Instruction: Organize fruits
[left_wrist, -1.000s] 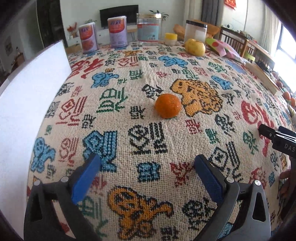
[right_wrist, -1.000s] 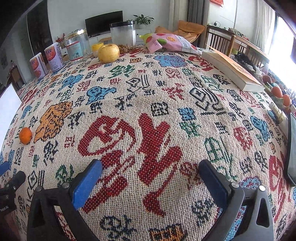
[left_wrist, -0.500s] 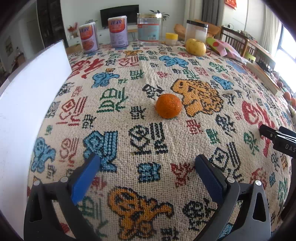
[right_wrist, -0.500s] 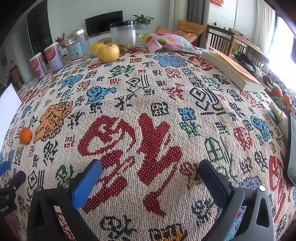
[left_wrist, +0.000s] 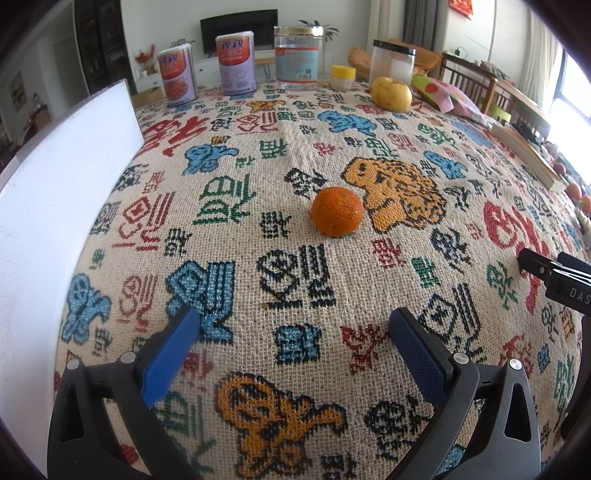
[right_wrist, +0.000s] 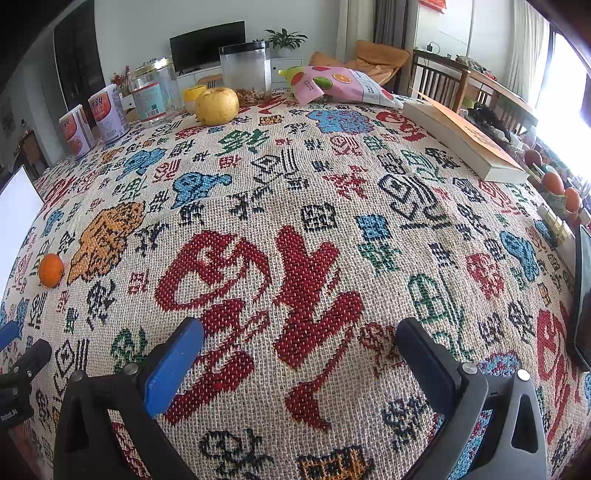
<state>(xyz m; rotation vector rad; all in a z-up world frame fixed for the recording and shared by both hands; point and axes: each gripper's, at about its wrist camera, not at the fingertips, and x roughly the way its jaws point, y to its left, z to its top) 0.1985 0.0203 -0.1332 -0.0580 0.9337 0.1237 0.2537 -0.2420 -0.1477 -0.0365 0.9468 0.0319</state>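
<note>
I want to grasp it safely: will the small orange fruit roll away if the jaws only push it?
Probably yes: the orange is round and lies free on the flat tablecloth. Its dimpled peel should grip well. It likely yields slightly, so squeeze gently.

Small round orange (left_wrist: 336, 211), dimpled skin, resting on the patterned tablecloth (left_wrist: 295, 280) just beside a woven orange figure; larger yellow apple (left_wrist: 390, 93), smooth, sitting far back among the jars (left_wrist: 392, 62).

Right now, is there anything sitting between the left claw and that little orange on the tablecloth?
Nothing visible. The left claw is open, and the orange lies ahead of it, slightly right. Only bare patterned tablecloth lies between them. The right claw's tip is off to the side, not in the path.
</note>
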